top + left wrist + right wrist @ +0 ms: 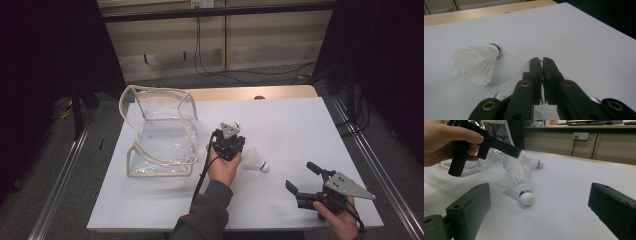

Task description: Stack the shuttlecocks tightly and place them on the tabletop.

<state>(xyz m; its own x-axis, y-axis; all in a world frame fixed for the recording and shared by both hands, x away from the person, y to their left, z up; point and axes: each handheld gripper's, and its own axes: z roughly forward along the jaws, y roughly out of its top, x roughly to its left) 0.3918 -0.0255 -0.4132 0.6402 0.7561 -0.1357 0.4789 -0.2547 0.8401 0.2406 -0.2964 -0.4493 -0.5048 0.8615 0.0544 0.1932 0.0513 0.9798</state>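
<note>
white table sheet, laid over a wooden tabletop whose far edge shows beyond it. item one: left gripper, held in the person's left hand near the middle of the sheet, jaws pinched almost together on the feather rim of a shuttlecock; in the right gripper view that shuttlecock hangs tilted from the jaw tips, white cork with a blue band resting low on the sheet, skirt upward. the same shuttlecock shows in the high view just right of the left hand. item two: second shuttlecock, white feathers, blue-banded cork, lying on its side on the sheet just beyond the held one, apart from the jaws; in the right gripper view it lies behind the first. item three: right gripper, held in the right hand at the near right corner of the sheet, jaws spread wide with nothing between them, pointing toward the shuttlecocks and well apart from them. item four: clear plastic bag with pale trim, standing open on the left part of the sheet, near the left hand but not touching it. a black cable trails from the left gripper along the sleeve.
</note>
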